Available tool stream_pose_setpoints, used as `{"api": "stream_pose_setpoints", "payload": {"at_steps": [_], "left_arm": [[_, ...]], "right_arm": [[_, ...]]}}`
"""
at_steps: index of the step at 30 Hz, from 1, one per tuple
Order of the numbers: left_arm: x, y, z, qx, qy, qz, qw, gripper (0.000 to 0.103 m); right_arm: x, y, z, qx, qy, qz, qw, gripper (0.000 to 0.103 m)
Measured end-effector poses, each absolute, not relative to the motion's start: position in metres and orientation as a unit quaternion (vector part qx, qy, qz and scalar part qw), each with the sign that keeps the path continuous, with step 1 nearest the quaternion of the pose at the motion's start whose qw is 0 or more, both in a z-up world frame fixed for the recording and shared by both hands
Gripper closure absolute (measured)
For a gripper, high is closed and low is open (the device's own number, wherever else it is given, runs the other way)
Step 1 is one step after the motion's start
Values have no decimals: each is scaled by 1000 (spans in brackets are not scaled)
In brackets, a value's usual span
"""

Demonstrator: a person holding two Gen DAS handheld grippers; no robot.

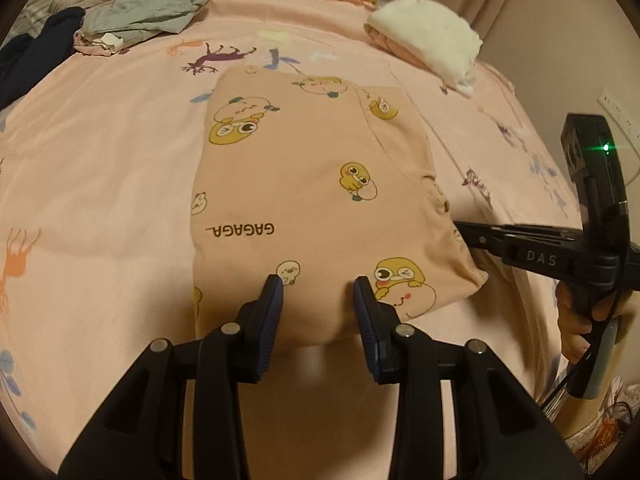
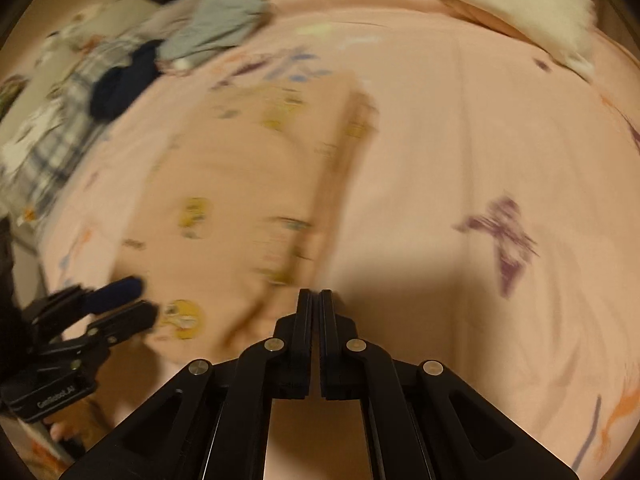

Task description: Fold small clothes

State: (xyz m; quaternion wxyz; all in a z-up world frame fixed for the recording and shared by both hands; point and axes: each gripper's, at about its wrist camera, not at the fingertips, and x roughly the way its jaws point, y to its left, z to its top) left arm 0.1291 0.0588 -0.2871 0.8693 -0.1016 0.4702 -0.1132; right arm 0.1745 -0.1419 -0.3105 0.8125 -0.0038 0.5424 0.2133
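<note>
We have the peach cartoon-print garment (image 1: pixel 312 200) lying flat on the pink bedsheet (image 1: pixel 100 184) just ahead of our left gripper (image 1: pixel 318 294), whose ribbed blue pads (image 1: pixel 272 304) stand parted over its near hem, pinching nothing. Our right gripper (image 2: pixel 315 300) is closed and empty beside the garment's right edge, probably to smooth it. The soft knit looks partly folded, roughly rectangular.

Soft matt peach cotton garment (image 1: pixel 312 184) printed with cartoon ducks lies on a smooth pink cloth bed sheet (image 1: pixel 100 168), flanked by matt black plastic grippers with ribbed blue pads (image 1: pixel 274 304).
</note>
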Motion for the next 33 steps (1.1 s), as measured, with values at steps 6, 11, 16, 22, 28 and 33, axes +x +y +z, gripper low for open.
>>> {"api": "stream_pose_setpoints", "payload": {"at_steps": [6, 11, 16, 22, 28, 33], "left_arm": [[122, 64, -287, -120, 472, -113, 866, 65], [122, 64, -287, -118, 471, -115, 867, 61], [125, 62, -288, -114, 472, -121, 866, 55], [121, 64, -287, -107, 474, -125, 865, 54], [115, 69, -284, -102, 483, -111, 863, 51], [116, 77, -254, -78, 455, -66, 885, 41]], "right_arm": [[159, -140, -277, 28, 502, 263, 824, 103], [148, -111, -280, 14, 505, 329, 797, 103], [161, -106, -314, -3, 547, 296, 783, 103], [164, -118, -310, 8, 546, 286, 787, 103], [149, -117, -303, 2, 552, 263, 791, 103], [148, -119, -268, -6, 497, 244, 832, 98]]}}
